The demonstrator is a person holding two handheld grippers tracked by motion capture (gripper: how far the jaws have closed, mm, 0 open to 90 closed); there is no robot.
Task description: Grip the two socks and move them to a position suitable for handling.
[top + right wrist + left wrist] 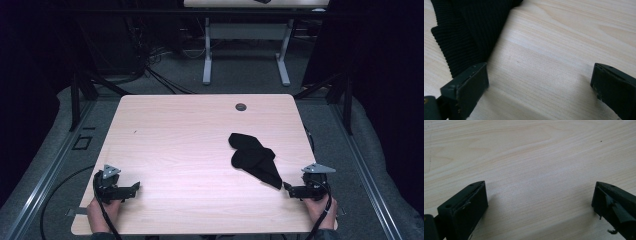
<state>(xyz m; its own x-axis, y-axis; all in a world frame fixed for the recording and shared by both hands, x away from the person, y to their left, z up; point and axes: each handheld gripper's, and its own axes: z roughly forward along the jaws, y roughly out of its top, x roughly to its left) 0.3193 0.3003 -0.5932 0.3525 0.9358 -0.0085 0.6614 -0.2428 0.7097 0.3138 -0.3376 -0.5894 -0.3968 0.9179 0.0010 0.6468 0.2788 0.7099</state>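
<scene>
Tabletop (190, 150): pale wood, carries everything.
Cloth (255, 159): black, crumpled, right of centre, near edge just beside right tool.
Left tool (134, 188): near-left corner, jaws wide apart, nothing between.
Right tool (287, 187): near-right corner, jaws wide apart over bare wood.

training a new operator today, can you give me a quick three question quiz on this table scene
1. True or false: the right gripper is shut on the black cloth.
2. Which gripper is nearer the black cloth: A left, B right?
3. What lies between the fingers of the left gripper?

Key: 1 false, both grippers are open and hold nothing. 2 B. 3 just bare wooden table.
</scene>
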